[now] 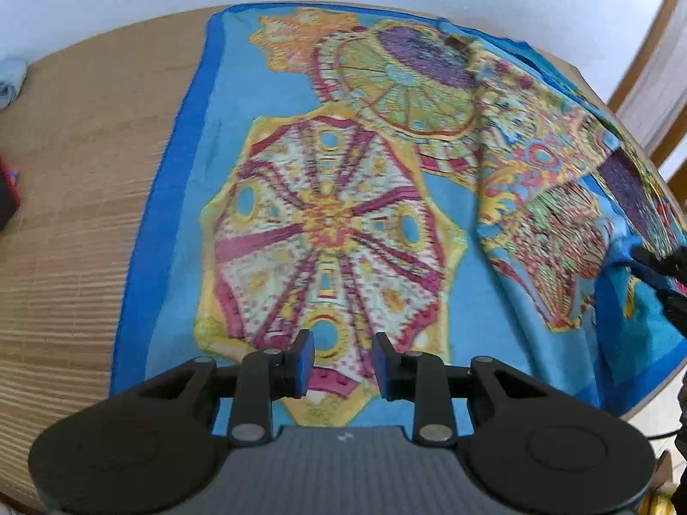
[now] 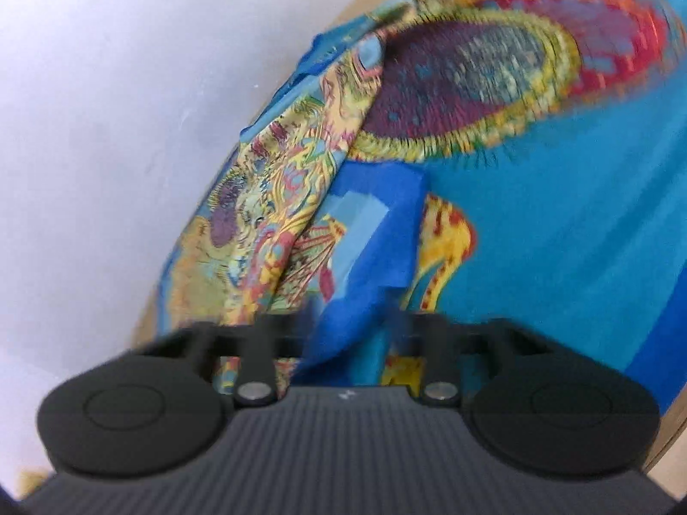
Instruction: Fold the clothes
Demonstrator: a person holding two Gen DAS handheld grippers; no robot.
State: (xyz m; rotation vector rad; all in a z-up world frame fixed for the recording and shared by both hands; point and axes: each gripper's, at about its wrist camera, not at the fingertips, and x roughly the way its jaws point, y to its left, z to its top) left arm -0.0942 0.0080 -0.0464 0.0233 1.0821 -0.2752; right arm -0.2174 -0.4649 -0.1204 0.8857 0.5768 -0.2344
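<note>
Right gripper (image 2: 354, 322) clamped on blue hem corner of the parasol-print silk scarf (image 1: 326, 214); left gripper (image 1: 342, 362), jaws apart and empty, hovers above scarf's near edge; spread cloth lies ahead.

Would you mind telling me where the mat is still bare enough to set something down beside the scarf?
The woven mat lies bare left of the scarf, between its dark blue border and the pale blue cloth at the far left edge. The scarf's right side is crowded: bunched folds, with the right gripper on a blue corner. The left gripper hovers open.
</note>
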